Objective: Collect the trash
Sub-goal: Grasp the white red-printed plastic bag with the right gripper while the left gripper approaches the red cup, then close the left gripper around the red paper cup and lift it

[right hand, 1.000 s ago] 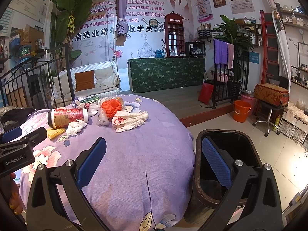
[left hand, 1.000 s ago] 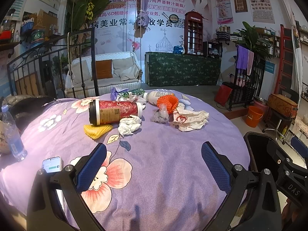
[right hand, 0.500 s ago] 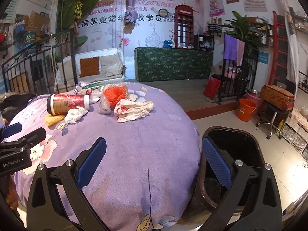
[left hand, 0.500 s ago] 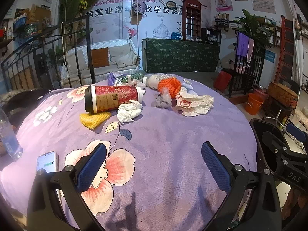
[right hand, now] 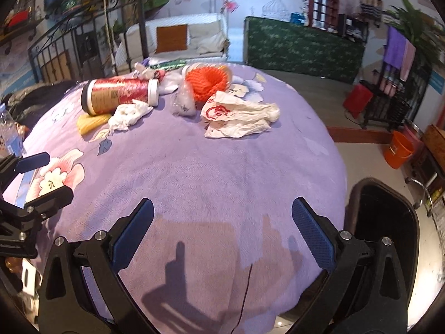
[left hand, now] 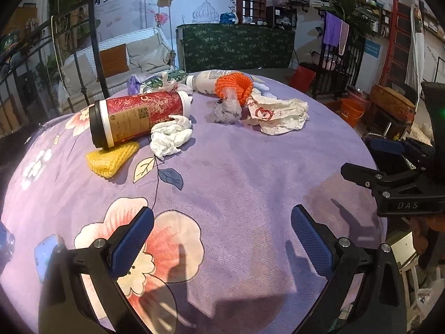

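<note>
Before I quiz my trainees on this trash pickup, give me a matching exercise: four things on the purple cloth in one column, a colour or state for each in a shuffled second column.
Things:
1. tall cup
2. foam net
3. tissue
4. foam sleeve

Descriptions:
A. yellow, partly under another item
B. white, crumpled
C. red printed wrap, lying on its side
D. orange mesh

Pairs: 1-C, 2-D, 3-B, 4-A

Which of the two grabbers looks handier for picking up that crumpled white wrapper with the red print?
Probably the right gripper: the wrapper lies almost straight ahead of its open jaws, and the black bin sits on that side. The left gripper faces the tissue.
</note>
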`<state>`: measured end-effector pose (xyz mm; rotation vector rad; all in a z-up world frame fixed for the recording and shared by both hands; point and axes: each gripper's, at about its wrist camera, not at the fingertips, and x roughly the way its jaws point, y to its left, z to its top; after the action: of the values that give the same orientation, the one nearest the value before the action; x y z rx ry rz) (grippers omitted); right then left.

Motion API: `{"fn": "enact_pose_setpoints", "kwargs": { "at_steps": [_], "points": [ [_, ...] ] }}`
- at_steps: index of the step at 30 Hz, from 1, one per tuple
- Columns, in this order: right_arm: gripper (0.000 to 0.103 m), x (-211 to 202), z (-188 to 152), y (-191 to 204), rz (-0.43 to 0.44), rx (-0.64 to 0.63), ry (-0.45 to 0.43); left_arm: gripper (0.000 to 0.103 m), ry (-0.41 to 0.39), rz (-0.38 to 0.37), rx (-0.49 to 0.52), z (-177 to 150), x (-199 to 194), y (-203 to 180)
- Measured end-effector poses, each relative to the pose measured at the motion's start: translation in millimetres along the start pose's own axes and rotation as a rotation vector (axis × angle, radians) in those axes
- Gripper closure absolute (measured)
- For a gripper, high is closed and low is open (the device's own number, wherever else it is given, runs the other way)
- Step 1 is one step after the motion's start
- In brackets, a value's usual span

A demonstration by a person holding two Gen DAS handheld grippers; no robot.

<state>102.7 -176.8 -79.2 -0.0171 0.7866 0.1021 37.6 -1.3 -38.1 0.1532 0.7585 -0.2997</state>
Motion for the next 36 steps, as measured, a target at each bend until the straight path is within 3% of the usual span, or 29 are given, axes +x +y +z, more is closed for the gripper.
{"fn": "enact_pose_setpoints", "kwargs": {
  "at_steps": [9, 17, 20, 22, 23, 24, 29, 36],
  "points": [
    [0.005, 81.9, 66.0, -5.9, 0.012, -0.08, 0.09, 0.006, 0.021, 0.064, 0.077, 22.0, 17.3, 16.7],
    [0.005, 147.1, 105.2, 0.6, -0.075, -0.186, 0.162, 0.006, 0.047, 0.11, 0.162, 39.0, 34.1, 32.0],
    [0.017, 162.7, 106.9, -2.2, -0.095, -0.196, 0.189, 0.006, 0.064, 0.103, 0.153, 49.2, 41.0, 43.7],
    [0.028, 167.3, 109.2, -4.6, -0.106, -0.204, 0.184, 0.006, 0.076, 0.1, 0.155, 57.0, 45.9, 52.9],
    [0.04, 167.4, 110.6, -5.3, -0.118, -0.208, 0.179, 0.006, 0.077, 0.113, 0.167, 60.9, 47.7, 56.6],
    [0.042, 166.0, 112.3, -6.8, -0.125, -0.211, 0.173, 0.006, 0.074, 0.127, 0.183, 64.8, 49.3, 59.2],
    [0.057, 163.4, 115.5, -15.9, -0.099, -0.186, 0.171, 0.006, 0.096, 0.154, 0.328, 92.0, 59.5, 73.9],
    [0.079, 151.9, 118.2, -29.4, -0.046, -0.123, 0.144, 0.006, 0.213, 0.223, 0.604, 121.3, 86.0, 93.1]
  ]
}}
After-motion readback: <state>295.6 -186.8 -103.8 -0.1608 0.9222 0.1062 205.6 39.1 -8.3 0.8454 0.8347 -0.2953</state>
